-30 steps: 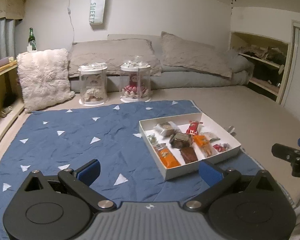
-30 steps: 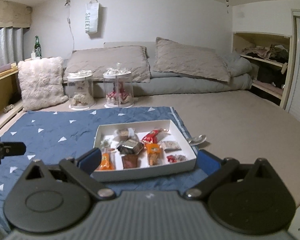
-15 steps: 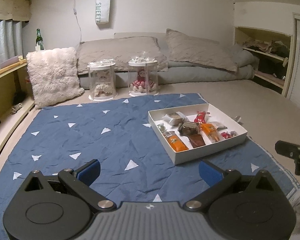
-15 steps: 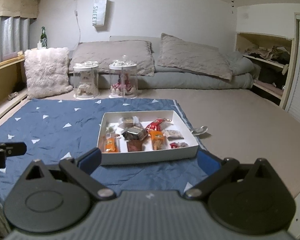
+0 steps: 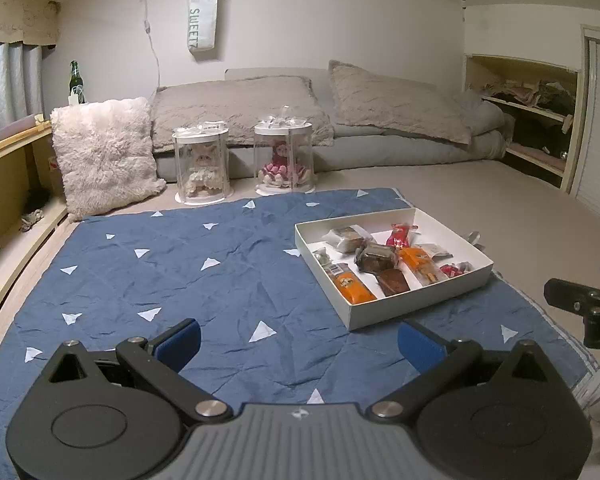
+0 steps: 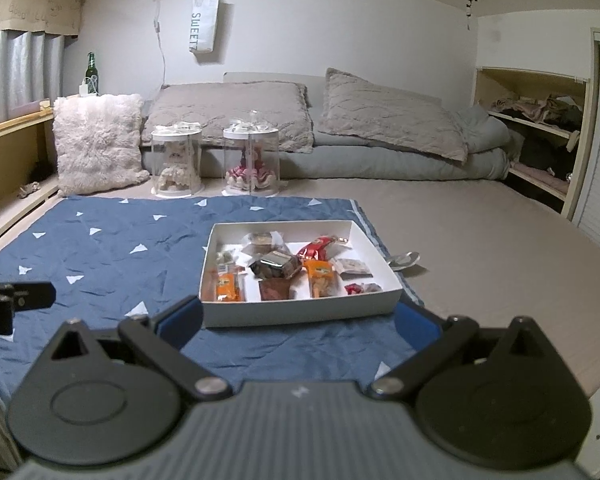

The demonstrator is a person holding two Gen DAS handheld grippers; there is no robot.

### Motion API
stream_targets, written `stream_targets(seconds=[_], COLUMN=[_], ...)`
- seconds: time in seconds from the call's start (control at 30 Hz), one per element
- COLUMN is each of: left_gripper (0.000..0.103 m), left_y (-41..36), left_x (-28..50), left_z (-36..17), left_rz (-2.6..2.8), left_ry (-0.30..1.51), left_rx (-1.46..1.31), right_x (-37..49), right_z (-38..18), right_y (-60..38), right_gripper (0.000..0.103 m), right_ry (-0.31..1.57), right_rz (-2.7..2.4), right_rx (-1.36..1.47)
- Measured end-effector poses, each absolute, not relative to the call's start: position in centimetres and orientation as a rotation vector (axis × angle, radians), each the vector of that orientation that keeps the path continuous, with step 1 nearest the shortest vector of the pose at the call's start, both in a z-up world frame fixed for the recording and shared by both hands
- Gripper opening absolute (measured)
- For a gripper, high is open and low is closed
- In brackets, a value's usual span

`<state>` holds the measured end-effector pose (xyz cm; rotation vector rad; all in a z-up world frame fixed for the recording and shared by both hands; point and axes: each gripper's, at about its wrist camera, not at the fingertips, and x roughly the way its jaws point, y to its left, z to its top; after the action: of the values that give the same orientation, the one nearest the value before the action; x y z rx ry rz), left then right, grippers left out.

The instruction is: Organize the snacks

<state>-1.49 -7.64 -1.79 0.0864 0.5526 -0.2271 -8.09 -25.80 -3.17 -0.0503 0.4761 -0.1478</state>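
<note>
Box (image 6: 300, 308), white, one: on the blue quilt (image 6: 112, 256), near its right edge. All places below are given from the box.

Left of box: left gripper (image 5: 299, 338), jaws wide, empty.
Before box: right gripper (image 6: 299, 322), jaws wide, empty.
Inside, left to right: orange packs (image 6: 229, 285), two (second right of centre); dark wrapped cake (image 6: 277, 266), one, centre; brown bar (image 6: 275, 290), one; red wrapper (image 6: 317, 249), one. Smaller packets are unclear.
Right of box: spoon (image 6: 404, 259), one.

Stage is uncertain: the snacks lie loosely in the box, either sorted or awaiting sorting.

Handling: approach from above, pinch one wrapper across its narrow side.
</note>
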Motion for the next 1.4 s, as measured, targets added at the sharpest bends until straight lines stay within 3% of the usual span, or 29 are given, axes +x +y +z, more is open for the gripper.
stream_targets(seconds=[1.4], left_gripper=[0.103], left_y=[-7.36], left_x=[-1.43], left_z=[-1.80], left_rz=[-0.225], left_ry=[0.555], left_rx=[0.082], right_x=[-7.94], right_z=[-3.37], right_y=[-26.12], right_gripper=[0.103], right_ry=[0.479], right_rz=[-0.129], right_rx=[-0.053])
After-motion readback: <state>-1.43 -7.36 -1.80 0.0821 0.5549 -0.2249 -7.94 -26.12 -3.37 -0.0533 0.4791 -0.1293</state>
